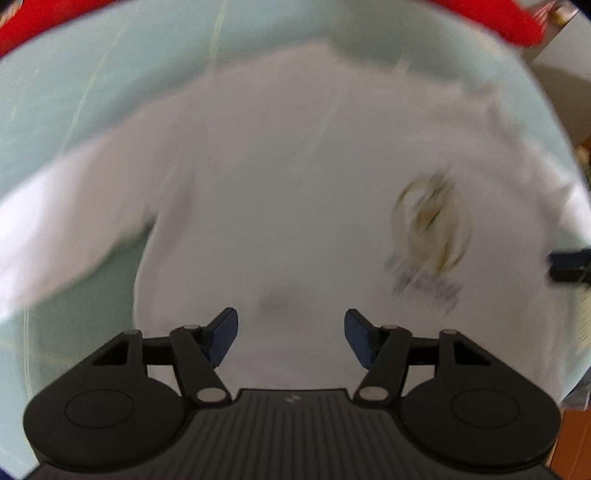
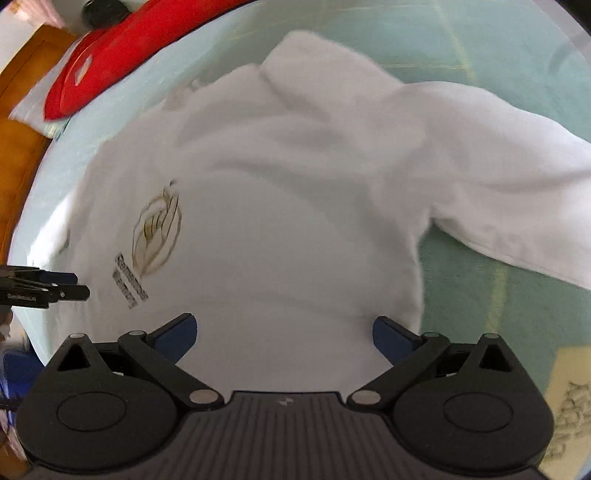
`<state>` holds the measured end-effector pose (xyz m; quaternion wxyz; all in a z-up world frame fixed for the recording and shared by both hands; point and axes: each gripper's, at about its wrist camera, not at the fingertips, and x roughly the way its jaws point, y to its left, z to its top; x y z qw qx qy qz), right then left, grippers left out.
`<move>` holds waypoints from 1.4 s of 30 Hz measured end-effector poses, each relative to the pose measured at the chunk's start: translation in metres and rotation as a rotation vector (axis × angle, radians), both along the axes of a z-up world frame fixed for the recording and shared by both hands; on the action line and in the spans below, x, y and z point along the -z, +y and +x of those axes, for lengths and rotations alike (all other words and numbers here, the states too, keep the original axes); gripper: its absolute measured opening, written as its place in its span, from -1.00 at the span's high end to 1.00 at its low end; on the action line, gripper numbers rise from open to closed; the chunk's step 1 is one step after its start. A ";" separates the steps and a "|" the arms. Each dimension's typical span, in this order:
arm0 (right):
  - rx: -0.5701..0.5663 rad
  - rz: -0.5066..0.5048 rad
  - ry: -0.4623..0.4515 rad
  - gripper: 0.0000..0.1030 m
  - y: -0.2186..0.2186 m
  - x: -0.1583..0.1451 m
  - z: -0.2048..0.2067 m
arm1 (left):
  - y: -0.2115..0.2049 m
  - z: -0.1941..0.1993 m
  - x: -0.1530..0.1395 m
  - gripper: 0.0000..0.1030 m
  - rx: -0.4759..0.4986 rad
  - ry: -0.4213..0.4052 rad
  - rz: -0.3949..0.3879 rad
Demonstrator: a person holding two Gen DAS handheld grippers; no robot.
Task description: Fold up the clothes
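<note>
A white long-sleeved shirt (image 1: 280, 192) with a gold emblem and dark lettering (image 1: 428, 229) lies spread on a pale green surface (image 1: 92, 92). It also shows in the right wrist view (image 2: 295, 229), with its emblem (image 2: 157, 232) at the left and a sleeve (image 2: 517, 192) reaching right. My left gripper (image 1: 291, 332) is open and empty above the shirt's lower part. My right gripper (image 2: 284, 334) is open and empty above the shirt's near edge. Each gripper's tip shows in the other's view: the right one (image 1: 569, 264), the left one (image 2: 55, 286).
A red item (image 2: 122, 55) lies at the far edge of the green surface (image 2: 498, 295), also seen in the left wrist view (image 1: 491, 18). Brown wooden furniture (image 2: 18, 122) stands at the left. A yellowish printed sheet (image 2: 569, 406) lies at the right.
</note>
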<state>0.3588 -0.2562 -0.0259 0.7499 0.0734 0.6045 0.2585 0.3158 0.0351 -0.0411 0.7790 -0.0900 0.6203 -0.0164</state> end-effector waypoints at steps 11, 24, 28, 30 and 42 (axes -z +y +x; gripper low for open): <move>0.009 0.106 0.002 -1.00 0.033 0.017 0.026 | -0.024 0.056 -0.003 -0.25 0.092 -0.063 -0.102; 0.529 0.070 -0.012 -1.00 -0.058 -0.002 0.003 | -0.006 0.067 0.007 -0.30 0.227 -0.033 -0.175; 0.714 0.240 -0.008 -1.00 -0.092 0.020 -0.001 | -0.011 0.079 -0.001 -0.33 0.233 -0.129 -0.193; 0.786 0.362 0.001 -1.00 -0.102 0.037 0.001 | -0.012 0.084 0.003 -0.33 0.214 -0.157 -0.199; 1.065 0.583 -0.290 -0.99 -0.160 0.063 -0.005 | -0.022 0.073 0.014 -0.37 0.133 -0.254 -0.153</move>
